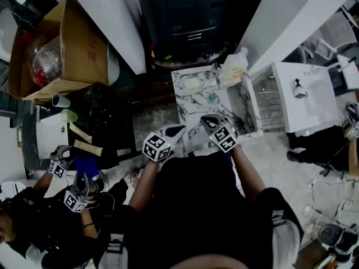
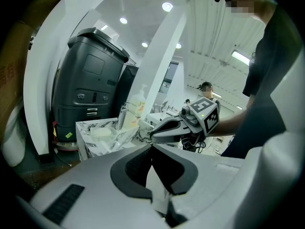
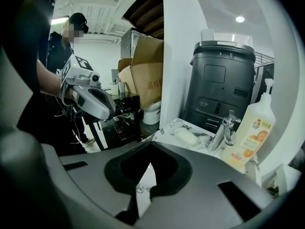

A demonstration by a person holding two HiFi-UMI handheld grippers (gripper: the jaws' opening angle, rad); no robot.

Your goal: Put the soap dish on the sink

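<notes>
Two claws, both low over the front part of the marble sink, side by side and apart. Left claw: jaws closed tip to tip, with nothing held between them. Right claw: closed in the same way, also empty, a little further in over the sink than the left one. Soap dish: white, with a pale soap in it, at the back left of the sink top, well apart from both claws. Stands just beside the tap, on its left in the right gripper view. Bottle with an orange label: upright at the back right corner, on the other side of the tap. Behind the sink, a dark bin; far to the left, an open box on a black counter.
</notes>
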